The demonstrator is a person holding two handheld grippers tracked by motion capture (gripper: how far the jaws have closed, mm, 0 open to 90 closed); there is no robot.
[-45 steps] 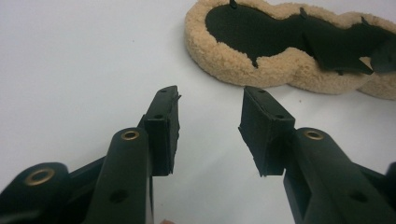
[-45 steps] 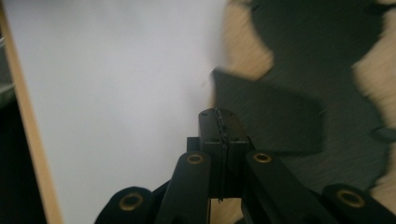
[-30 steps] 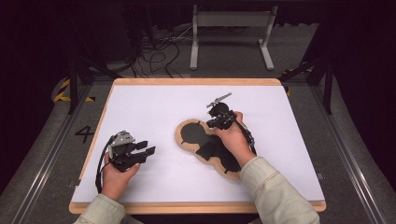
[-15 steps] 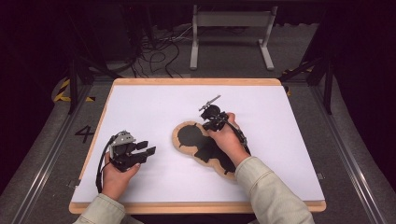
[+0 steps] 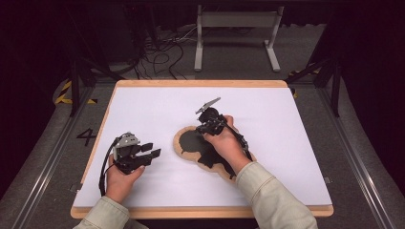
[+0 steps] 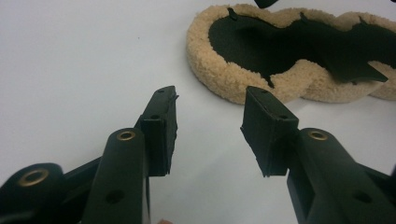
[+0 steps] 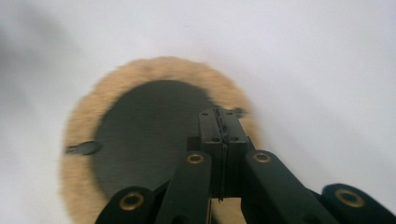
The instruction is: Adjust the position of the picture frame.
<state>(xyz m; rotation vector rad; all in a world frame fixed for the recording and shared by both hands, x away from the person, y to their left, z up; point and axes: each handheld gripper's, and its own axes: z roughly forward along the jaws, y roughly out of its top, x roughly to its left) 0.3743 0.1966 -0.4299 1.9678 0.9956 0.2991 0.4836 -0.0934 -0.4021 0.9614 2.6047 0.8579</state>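
A lobed pad with a black face and a tan fleece rim (image 5: 184, 151) lies flat on the white table top (image 5: 143, 105). My right gripper (image 5: 202, 129) points down at the pad's left lobe. In the right gripper view its jaws (image 7: 219, 115) are pressed together at the border of black face and fleece rim (image 7: 84, 121), beside a small black tab, apparently pinching the thin edge there. My left gripper (image 5: 152, 150) rests left of the pad, open and empty. In the left gripper view the left gripper (image 6: 210, 116) points at the pad's fleece rim (image 6: 224, 77), a short way off.
The table has a wooden border (image 5: 200, 83). Beyond its far edge stand a white metal frame (image 5: 236, 21) and loose cables on the floor (image 5: 157, 57). A dark stand leg (image 5: 334, 81) rises at the right.
My right gripper has moved left and slightly toward me, and the pad has slid left with it. The left hand has stayed in place.
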